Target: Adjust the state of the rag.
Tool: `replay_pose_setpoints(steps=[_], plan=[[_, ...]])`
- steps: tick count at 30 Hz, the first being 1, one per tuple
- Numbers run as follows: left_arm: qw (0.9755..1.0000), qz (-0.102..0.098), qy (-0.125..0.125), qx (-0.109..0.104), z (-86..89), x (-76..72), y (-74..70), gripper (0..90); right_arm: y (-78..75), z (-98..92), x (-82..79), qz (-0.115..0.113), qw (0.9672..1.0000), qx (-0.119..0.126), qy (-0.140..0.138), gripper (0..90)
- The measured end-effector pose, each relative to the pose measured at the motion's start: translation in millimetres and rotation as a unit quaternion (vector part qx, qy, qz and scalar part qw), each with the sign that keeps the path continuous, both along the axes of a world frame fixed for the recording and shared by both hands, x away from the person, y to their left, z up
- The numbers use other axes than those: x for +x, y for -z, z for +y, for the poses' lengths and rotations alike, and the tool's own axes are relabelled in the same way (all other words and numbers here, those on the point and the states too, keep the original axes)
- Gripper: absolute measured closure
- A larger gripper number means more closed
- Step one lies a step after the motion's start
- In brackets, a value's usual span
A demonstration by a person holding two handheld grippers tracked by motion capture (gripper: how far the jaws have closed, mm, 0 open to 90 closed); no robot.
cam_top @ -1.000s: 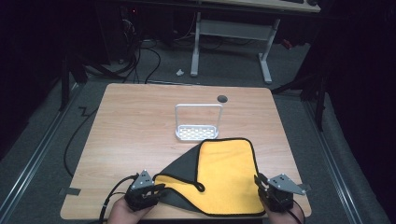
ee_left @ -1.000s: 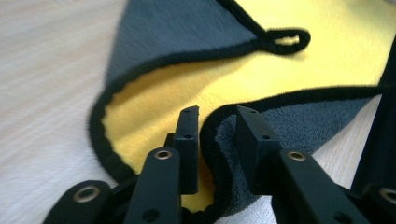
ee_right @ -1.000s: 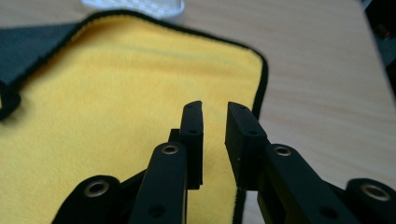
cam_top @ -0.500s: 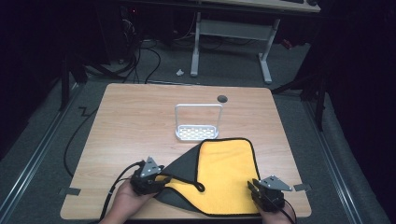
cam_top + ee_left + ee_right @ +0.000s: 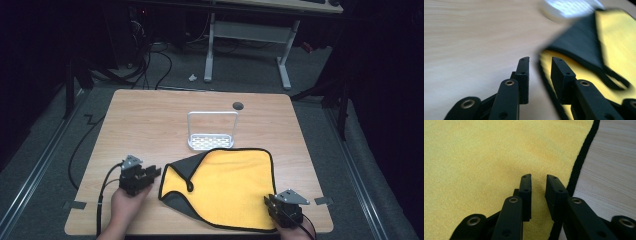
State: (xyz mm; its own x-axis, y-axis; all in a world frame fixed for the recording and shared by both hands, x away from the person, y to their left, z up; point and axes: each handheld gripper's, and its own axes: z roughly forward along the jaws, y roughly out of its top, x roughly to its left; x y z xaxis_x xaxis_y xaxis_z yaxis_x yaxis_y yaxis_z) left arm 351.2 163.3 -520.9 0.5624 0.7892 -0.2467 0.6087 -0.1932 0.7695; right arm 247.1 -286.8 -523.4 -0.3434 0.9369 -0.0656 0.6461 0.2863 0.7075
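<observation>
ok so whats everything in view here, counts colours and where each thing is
cloth: one, yellow with black edging, one corner folded over showing its dark grey underside, near half of the table
rack: one, white wire frame on a perforated base, mid table, touching the cloth's far edge
table: one, light wood, dark round hole near its far edge
desk frame: one, white legs, on the floor behind
left gripper: one, black, jaws apart, at the cloth's left edge
right gripper: one, black, jaws apart, over the cloth's near right corner
</observation>
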Motion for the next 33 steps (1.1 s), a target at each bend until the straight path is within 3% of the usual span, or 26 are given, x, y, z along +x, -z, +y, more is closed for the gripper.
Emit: replay_pose_setpoints(steps=[2,4,5,6,7,11,14,18,20,21,24,29,31,33], plan=[[0.9989,0.01,0.046,0.006,-14.6,-16.6,0.6,65.2,0.0,0.6,0.4,0.0,1.0,0.001,0.0,76.2],[0.9975,0.018,0.068,0.008,-20.7,-28.8,2.1,64.7,0.0,0.9,0.3,0.0,1.0,0.0,0.0,76.2],[0.9973,0.018,0.07,0.013,-19.3,-34.6,2.0,63.4,0.1,0.7,-0.1,0.0,1.0,-0.002,0.0,76.2],[0.9977,0.024,0.064,0.004,-9.0,-47.3,1.9,63.4,0.0,0.6,-0.5,0.0,1.0,-0.001,0.0,76.1],[0.9977,0.024,0.064,0.004,-9.0,-47.3,1.9,63.0,0.0,0.6,-0.5,0.0,1.0,-0.001,0.0,76.1],[0.9984,0.034,0.044,0.013,11.7,-75.1,3.3,62.1,-0.1,0.5,-1.7,0.0,1.0,-0.002,-0.002,76.0],[0.9983,0.02,0.05,0.025,7.3,-72.0,-0.9,61.9,-0.8,1.1,-0.6,-0.001,1.0,0.0,-0.003,74.7],[0.9969,0.004,0.066,0.043,-25.3,-35.4,-4.2,64.5,-5.9,6.5,11.0,-0.01,0.9998,0.015,-0.007,74.2],[0.9945,0.006,0.068,0.079,-41.9,-18.6,1.4,70.3,-8.8,9.3,27.2,-0.006,0.9998,0.019,-0.002,76.1],[0.9941,0.006,0.068,0.084,-45.5,-15.3,4.7,72.6,-7.7,8.5,31.7,0.0,0.9999,0.016,-0.001,76.7],[0.9943,0.007,0.066,0.083,-44.9,-25.1,4.9,72.8,-2.2,5.9,36.1,0.014,0.9999,0.01,-0.003,77.8],[0.9954,0.001,0.073,0.062,-35.3,-75.7,8.1,73.7,-1.6,-2.7,9.8,0.014,0.9996,0.013,-0.019,78.9],[0.9959,0.003,0.075,0.051,-38.7,-82.6,5.9,71.6,-0.8,-5.0,0.0,0.009,0.9997,0.014,-0.019,78.7],[0.9957,-0.02,0.081,0.039,-48.8,-80.0,-0.2,68.3,-1.8,-5.5,0.1,0.006,0.9997,0.016,-0.015,77.8]])
